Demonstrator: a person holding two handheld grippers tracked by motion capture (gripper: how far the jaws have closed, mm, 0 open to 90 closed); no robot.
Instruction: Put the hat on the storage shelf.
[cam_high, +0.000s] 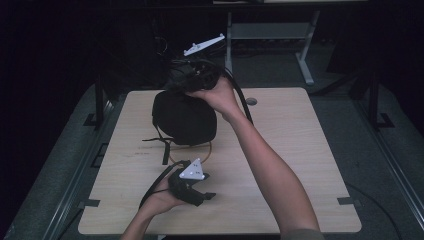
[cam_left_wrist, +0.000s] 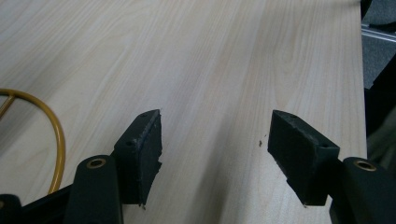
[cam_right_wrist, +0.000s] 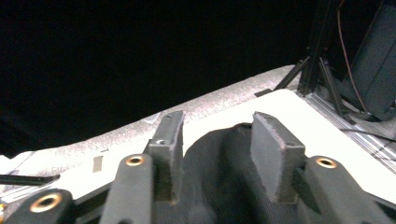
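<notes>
1. Now, the black bag (cam_high: 184, 116) sits on the far half of the light wooden surface (cam_high: 290, 150), rounded and bulging, with a black strap (cam_high: 165, 150) trailing off its near side toward the person.
2. Up at the bag's far top edge, the right gripper (cam_high: 192, 75) hangs over it, gripped by the right hand (cam_high: 216, 96), grey three-cornered plate (cam_high: 203, 45) sticking up behind and a thick black cable (cam_high: 244, 102) looping down past the wrist.
3. From the right gripper view, the jaws stand partly apart, and the dark fabric of the bag (cam_right_wrist: 219, 172) rises up between them. The pads do not press on it; there is a gap on either side.
4. Down at the near side, the left gripper (cam_high: 202, 192) rests low over the surface in the left hand (cam_high: 162, 199), well apart from the bag, its own grey plate (cam_high: 192, 170) facing up.
5. In the left gripper view its jaws are spread wide with nothing but bare wood (cam_left_wrist: 210, 84) between them.
6. A thin yellow-orange ring (cam_high: 200, 155) curves on the surface just near of the bag; the left gripper view catches it (cam_left_wrist: 56, 126) off to the side of the jaws, not touched by them.
7. Beyond the far edge, a metal table frame (cam_high: 305, 55) stands on the grey floor (cam_high: 65, 165).
</notes>
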